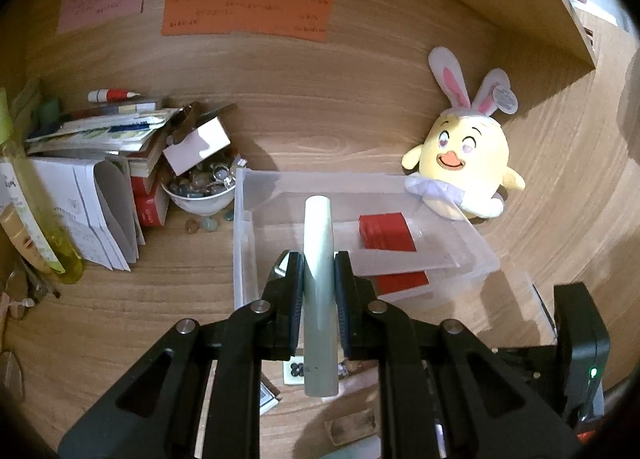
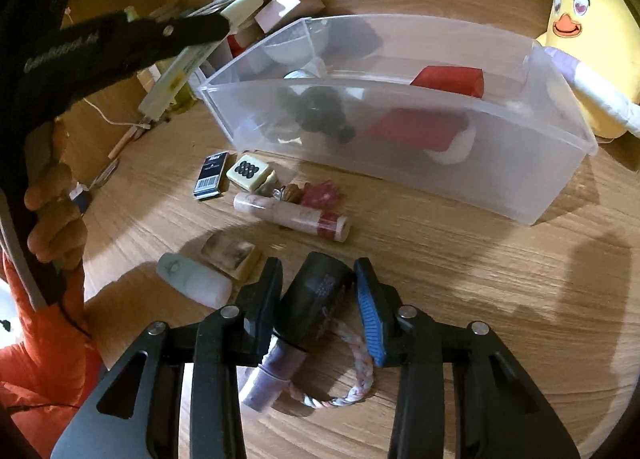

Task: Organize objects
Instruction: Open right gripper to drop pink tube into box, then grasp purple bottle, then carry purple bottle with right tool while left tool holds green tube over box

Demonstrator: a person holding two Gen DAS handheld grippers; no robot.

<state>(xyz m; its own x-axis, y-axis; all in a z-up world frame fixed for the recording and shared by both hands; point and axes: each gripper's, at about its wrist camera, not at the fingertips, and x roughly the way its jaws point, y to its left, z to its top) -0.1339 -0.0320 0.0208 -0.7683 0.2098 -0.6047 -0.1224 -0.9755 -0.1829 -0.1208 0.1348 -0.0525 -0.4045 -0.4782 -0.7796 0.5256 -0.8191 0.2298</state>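
Left gripper (image 1: 318,275) clamped tight on a smooth pale-green tube (image 1: 318,259), held up above the wooden table (image 1: 360,131) — just in front, the clear plastic bin (image 2: 400,163) holds red boxes (image 2: 448,79) and a dark lump. Right gripper (image 2: 316,287) — its jaws straddle a dark matte cylinder (image 2: 316,299) lying on the table beside a braided cord loop (image 2: 360,371); whether the pads press it, I can't tell.
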